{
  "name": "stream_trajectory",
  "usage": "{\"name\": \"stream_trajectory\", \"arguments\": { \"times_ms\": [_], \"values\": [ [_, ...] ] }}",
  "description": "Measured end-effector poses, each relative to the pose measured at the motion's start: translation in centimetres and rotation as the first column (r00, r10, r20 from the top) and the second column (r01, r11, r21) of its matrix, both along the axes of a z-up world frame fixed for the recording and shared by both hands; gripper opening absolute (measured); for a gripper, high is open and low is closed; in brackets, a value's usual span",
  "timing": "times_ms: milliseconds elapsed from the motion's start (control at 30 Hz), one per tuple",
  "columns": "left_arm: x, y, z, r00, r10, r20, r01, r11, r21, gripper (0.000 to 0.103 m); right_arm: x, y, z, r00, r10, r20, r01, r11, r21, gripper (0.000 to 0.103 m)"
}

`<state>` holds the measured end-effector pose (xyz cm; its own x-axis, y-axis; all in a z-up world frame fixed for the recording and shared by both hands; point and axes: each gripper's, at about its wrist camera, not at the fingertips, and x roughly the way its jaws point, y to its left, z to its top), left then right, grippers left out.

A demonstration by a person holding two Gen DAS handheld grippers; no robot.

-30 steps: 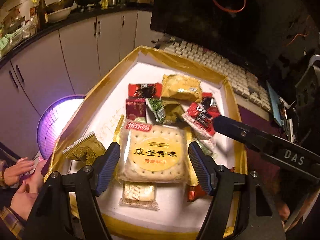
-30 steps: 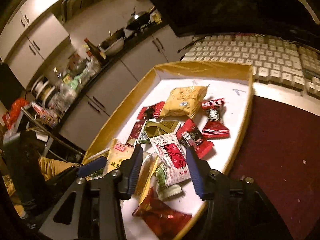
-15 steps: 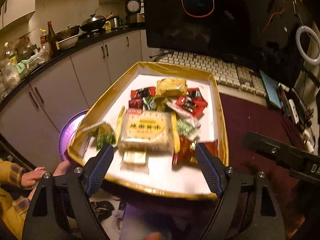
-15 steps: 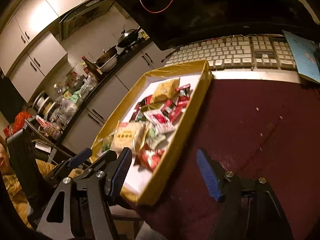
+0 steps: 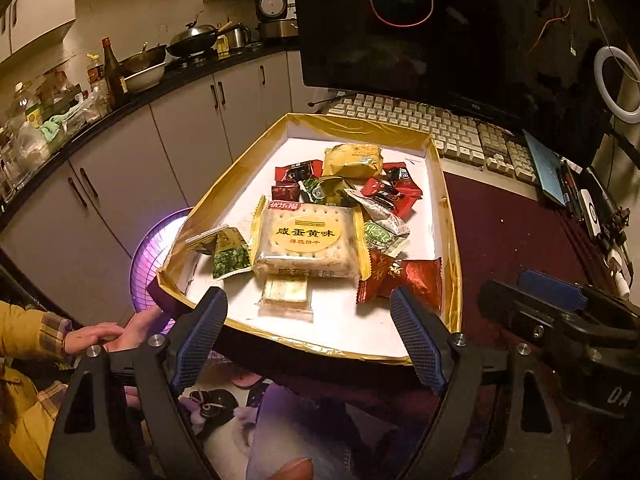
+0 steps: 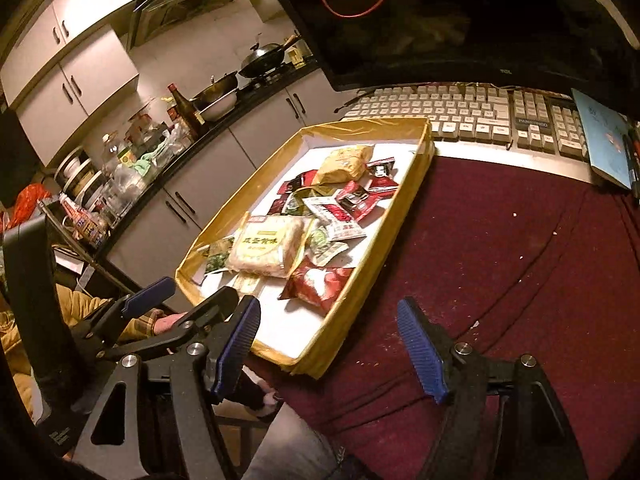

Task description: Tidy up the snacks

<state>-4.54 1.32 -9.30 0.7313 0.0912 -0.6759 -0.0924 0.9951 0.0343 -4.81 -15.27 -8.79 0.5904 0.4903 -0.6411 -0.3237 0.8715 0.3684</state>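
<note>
Snacks are gathered in a shallow gold-rimmed tray (image 5: 448, 216) with a white floor, which is set at the left edge of a tabletop (image 6: 520, 240) covered in dark red cloth; its near left corner is seen overhanging the edge. At the left of the tray a small green packet (image 5: 230, 254) is propped against the wall. Just right of it a large cracker pack (image 5: 306, 240) with a yellow round label is laid flat, and a small clear-wrapped biscuit (image 5: 286, 294) is partly tucked under its near edge. Right of the cracker pack a green-and-white sachet (image 5: 384, 232) is found, with a crumpled red bag (image 5: 404, 276) near it, close to the right wall. Farther back, small red packets (image 5: 298, 172) and a yellow pillow pack (image 5: 352, 160) are heaped together.

The left tongs (image 5: 308, 338) are held wide open in front of the near rim of the tray, with nothing between the fingers. The right tongs (image 6: 328, 352) are likewise spread wide and empty, above the red cloth just right of the tray's near corner.

Beyond the tray a pale keyboard (image 5: 432, 128) and a dark monitor (image 5: 440, 28) are seen. At the far left a hand (image 5: 108, 334) with a plaid cuff is seen below the tabletop, beside a purple fan (image 5: 154, 248).
</note>
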Motion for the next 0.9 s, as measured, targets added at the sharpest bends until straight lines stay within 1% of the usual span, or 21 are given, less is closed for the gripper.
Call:
{"name": "stream_trajectory", "arguments": {
  "times_ms": [167,500,900],
  "values": [
    [-0.4,0.4,-0.1,1.0,-0.003,0.0,0.003,1.0,-0.011,0.084,-0.7,0.5,0.5,1.0,-0.012,0.016,0.012,0.999,-0.029,0.073],
    [-1.0,1.9,-0.3,1.0,0.009,-0.001,-0.009,0.999,-0.033,0.084,-0.7,1.3,0.9,0.999,-0.033,0.015,0.034,0.998,-0.06,0.073],
    [-1.1,2.7,-0.5,1.0,0.014,-0.011,-0.014,0.999,-0.035,0.084,-0.1,1.2,0.5,0.999,-0.054,-0.004,0.054,0.996,-0.07,0.073]
  ]
}}
